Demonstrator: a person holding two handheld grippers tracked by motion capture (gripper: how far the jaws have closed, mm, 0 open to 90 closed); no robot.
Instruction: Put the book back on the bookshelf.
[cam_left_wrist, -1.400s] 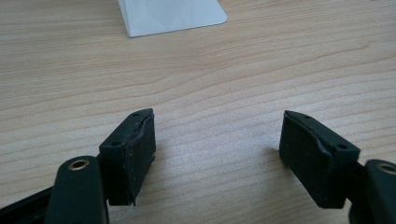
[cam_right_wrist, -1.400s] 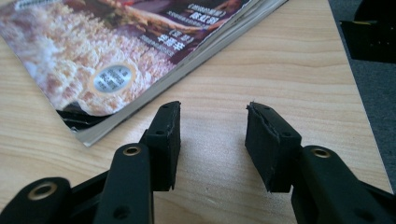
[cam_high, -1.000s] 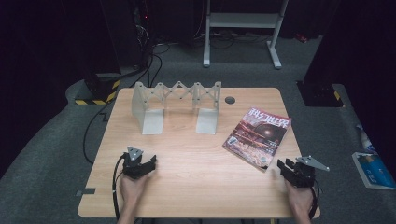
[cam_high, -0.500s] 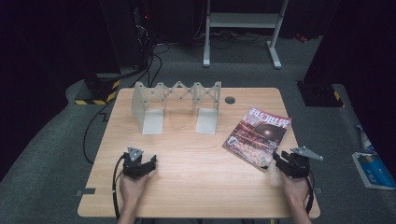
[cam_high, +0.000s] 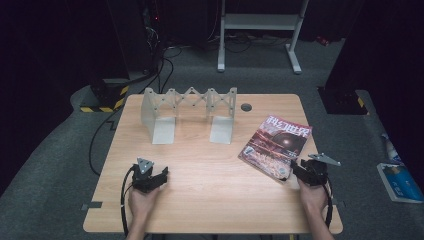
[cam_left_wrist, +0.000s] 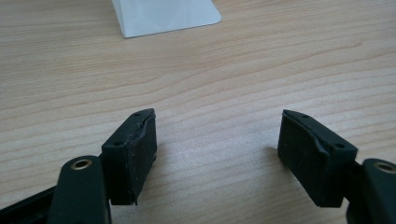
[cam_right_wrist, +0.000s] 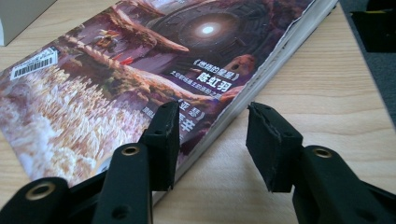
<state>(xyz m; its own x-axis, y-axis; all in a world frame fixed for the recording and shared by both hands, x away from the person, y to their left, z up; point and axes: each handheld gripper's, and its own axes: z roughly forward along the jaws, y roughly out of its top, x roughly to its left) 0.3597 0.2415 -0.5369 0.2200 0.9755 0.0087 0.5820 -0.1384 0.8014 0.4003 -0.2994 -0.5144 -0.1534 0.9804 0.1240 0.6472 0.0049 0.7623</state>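
**Right gripper at the near corner of the magazine**

In the right gripper view, the right gripper (cam_right_wrist: 212, 140) has its 2 jaws apart, and they have just been opening. One jaw is over the cover and the other over the bare wood, so the spine edge of the magazine (cam_right_wrist: 154, 70) runs up between them; the pads do not press on it. The near corner of the magazine is hidden behind the left jaw, and the far part is cut off by the picture edge. On the cover I can read a white barcode label and some Chinese lines, but the small characters are not clear.

In the high view, the left gripper (cam_high: 150, 176) rests on the table (cam_high: 200, 200) near the front edge, jaws wide apart with only wood between them. The magazine (cam_high: 276, 145) lies flat on the right side of the table, its long axis going diagonally from the near-left to the far-right, the red title at the far end. Behind, a grey folding book rack (cam_high: 187, 112) stands near the far edge.
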